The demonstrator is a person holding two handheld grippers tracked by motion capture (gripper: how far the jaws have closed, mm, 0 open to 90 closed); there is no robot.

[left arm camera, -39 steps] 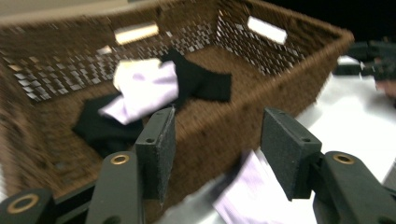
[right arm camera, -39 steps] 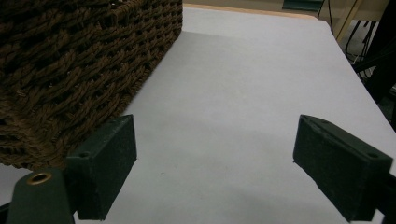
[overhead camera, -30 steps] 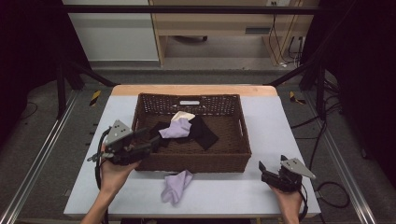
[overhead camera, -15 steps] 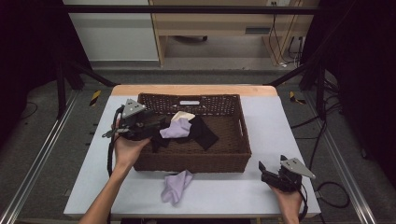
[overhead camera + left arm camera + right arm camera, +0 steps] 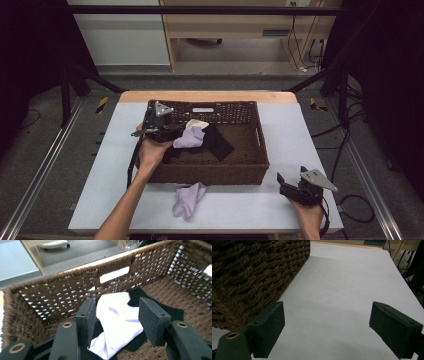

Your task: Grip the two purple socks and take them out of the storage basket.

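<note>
Clearly our left claw (image 5: 115, 322), jaws apart and just closing, straddles the soft, light lavender cloth (image 5: 117, 322) inside the basket (image 5: 37, 305); we pinch its bunched middle fold.

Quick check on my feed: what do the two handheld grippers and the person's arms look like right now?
Both are black two-jaw tools. The left gripper and right gripper each carry a grey three-cornered plate on top and trail a black cable. The pads are flat, dark rectangular blocks with small holes; brass-coloured rivets sit in the finger arms. The forearms are bare, no sleeves showing.

White table (image 5: 100, 165) with wicker basket (image 5: 210, 172), lilac cloth (image 5: 188, 199)
</note>
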